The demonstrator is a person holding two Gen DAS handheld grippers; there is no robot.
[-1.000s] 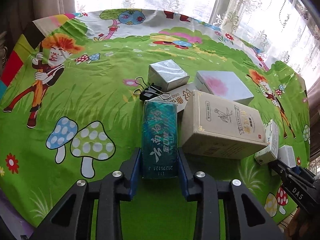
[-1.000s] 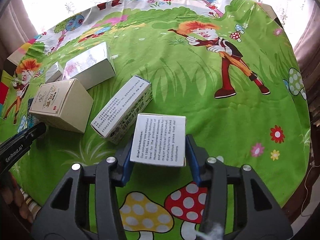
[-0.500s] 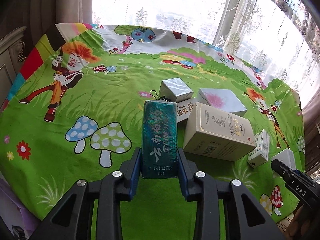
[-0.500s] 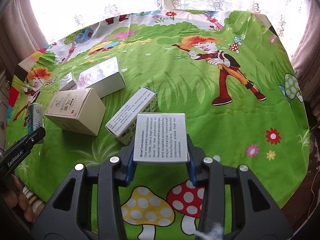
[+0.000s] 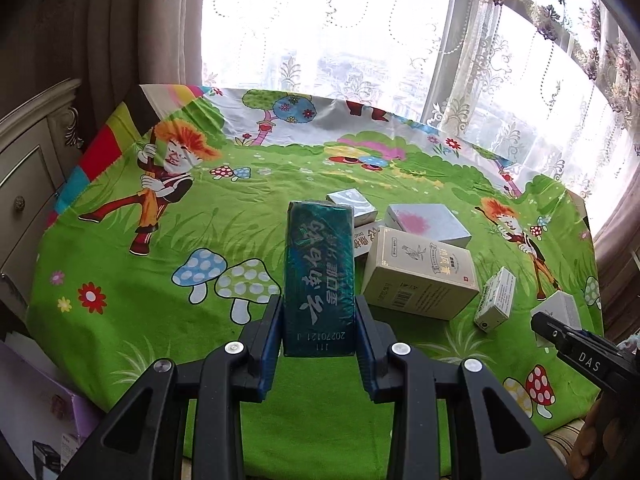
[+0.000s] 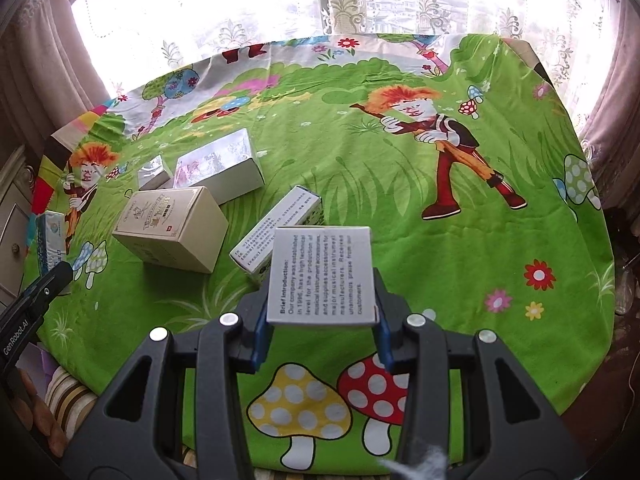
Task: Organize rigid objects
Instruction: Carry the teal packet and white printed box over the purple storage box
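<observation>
My left gripper (image 5: pixel 319 320) is shut on a dark teal foil packet (image 5: pixel 319 276), held above the green cartoon tablecloth (image 5: pixel 160 320). My right gripper (image 6: pixel 322 312) is shut on a white box with black print (image 6: pixel 322 276), also lifted off the cloth. On the table lie a beige box (image 5: pixel 420 276) (image 6: pixel 170 232), a silver box with a pink patch (image 5: pixel 426 224) (image 6: pixel 218 168), a small silver box (image 5: pixel 352 206) (image 6: pixel 152 172) and a narrow white printed box (image 5: pixel 496 300) (image 6: pixel 276 232). The teal packet (image 6: pixel 48 242) shows at the left of the right wrist view.
A white cabinet with drawers (image 5: pixel 28 184) stands left of the table. Lace curtains (image 5: pixel 500 60) and a window are behind it. A purple box (image 5: pixel 40 412) sits low at the left. A person's hand (image 6: pixel 44 420) holds the left tool.
Both grippers have risen with their loads and tilted up, so more window shows. The left one pulled back from the boxes, and the black binder clip is now hidden.
</observation>
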